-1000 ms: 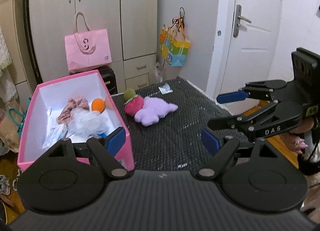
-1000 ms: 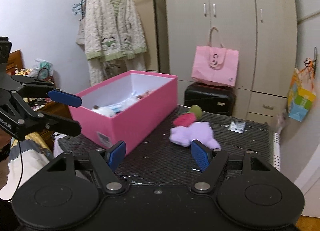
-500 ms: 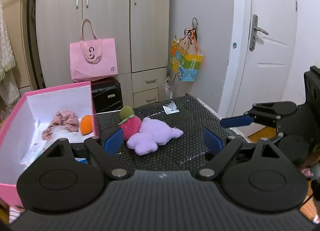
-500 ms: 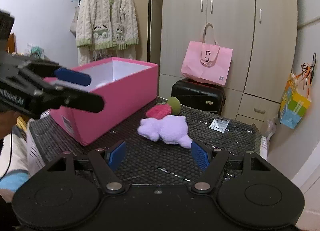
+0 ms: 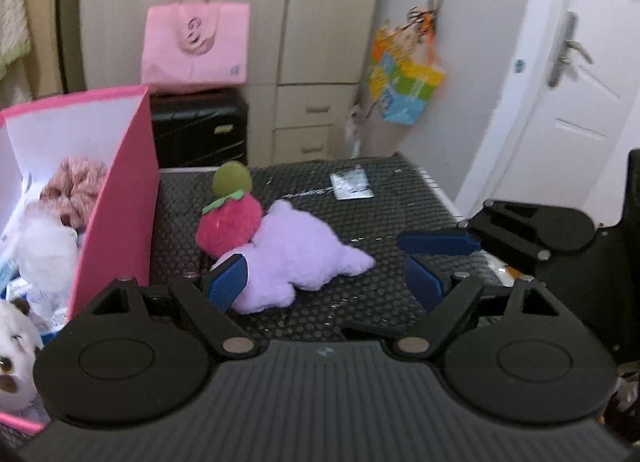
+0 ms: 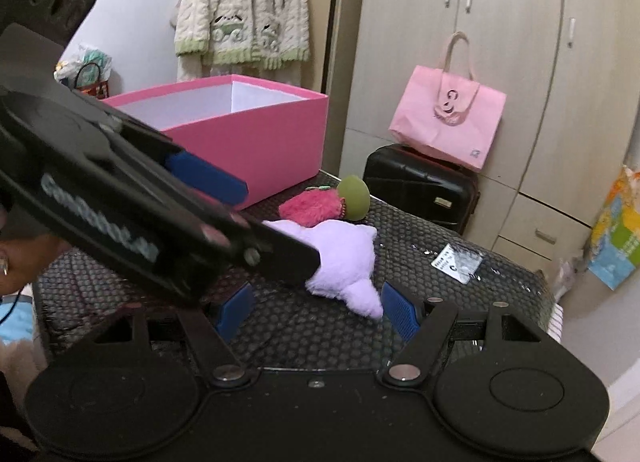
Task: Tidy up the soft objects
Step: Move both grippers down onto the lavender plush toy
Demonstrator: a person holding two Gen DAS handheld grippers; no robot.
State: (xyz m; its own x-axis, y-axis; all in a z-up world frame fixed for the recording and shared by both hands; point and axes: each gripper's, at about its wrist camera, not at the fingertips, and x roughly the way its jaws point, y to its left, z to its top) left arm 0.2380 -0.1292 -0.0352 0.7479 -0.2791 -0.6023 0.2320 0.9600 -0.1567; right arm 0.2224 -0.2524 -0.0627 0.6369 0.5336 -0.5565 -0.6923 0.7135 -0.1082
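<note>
A lilac plush (image 5: 298,258) lies on the black mesh table (image 5: 384,222), touching a pink strawberry plush (image 5: 230,228) and a green ball (image 5: 232,179). My left gripper (image 5: 326,282) is open, low over the table, its left pad beside the lilac plush. The pink box (image 5: 128,198) at left holds several soft toys. In the right wrist view the lilac plush (image 6: 340,250) lies just ahead of my open right gripper (image 6: 316,312); the left gripper crosses in front and hides part of the plush. The strawberry (image 6: 310,204), ball (image 6: 354,196) and box (image 6: 256,134) sit behind.
A small foil packet (image 5: 352,184) lies on the table's far side. A black suitcase (image 5: 200,130) with a pink bag (image 5: 196,50) stands behind the table, by wardrobes. A white door (image 5: 568,102) is at right. A cardigan (image 6: 244,2) hangs at left.
Both grippers have moved forward and down toward the lilac plush. The left gripper now crosses close in front of the right wrist camera. Both stay open.
</note>
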